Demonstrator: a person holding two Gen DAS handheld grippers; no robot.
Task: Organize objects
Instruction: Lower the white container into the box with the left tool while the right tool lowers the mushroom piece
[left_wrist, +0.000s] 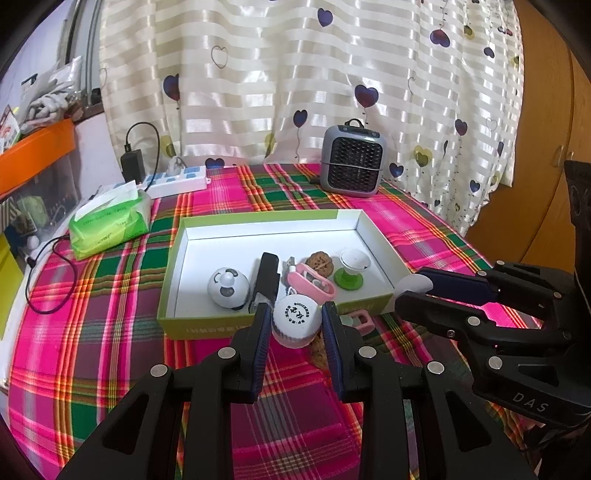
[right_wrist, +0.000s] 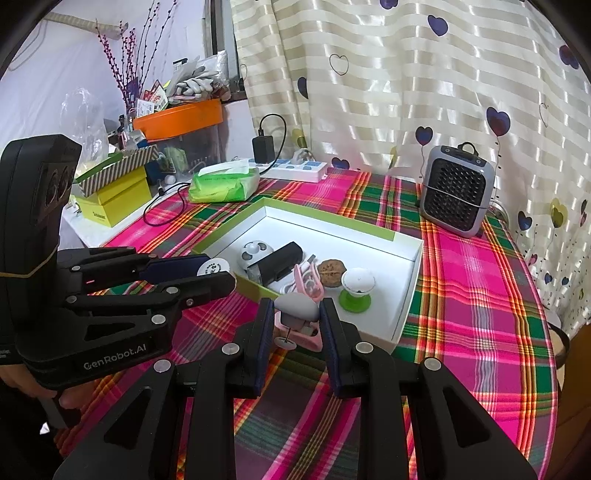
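Note:
A shallow green-and-white box (left_wrist: 258, 230) (right_wrist: 402, 243) lies on the plaid table. It holds a panda ball (left_wrist: 228, 287) (right_wrist: 254, 254), a black block (left_wrist: 266, 277) (right_wrist: 277, 264), a pink clip (left_wrist: 314, 282), a walnut (left_wrist: 320, 263) (right_wrist: 331, 272) and a white-and-green stand (left_wrist: 351, 271) (right_wrist: 356, 290). My left gripper (left_wrist: 297, 319) is shut on a small white-and-pink jar (left_wrist: 296, 320) (right_wrist: 213, 268) over the box's near edge. My right gripper (right_wrist: 297, 314) (left_wrist: 413, 286) is shut on a grey mushroom-shaped piece (right_wrist: 297, 307) (left_wrist: 415, 283) by the box's near right corner.
A pink object (left_wrist: 360, 320) (right_wrist: 308, 338) and a second walnut (left_wrist: 319, 352) lie on the cloth in front of the box. A grey heater (left_wrist: 352, 160) (right_wrist: 458, 194), a green tissue pack (left_wrist: 110, 223) (right_wrist: 223, 184) and a power strip (left_wrist: 177, 181) stand behind.

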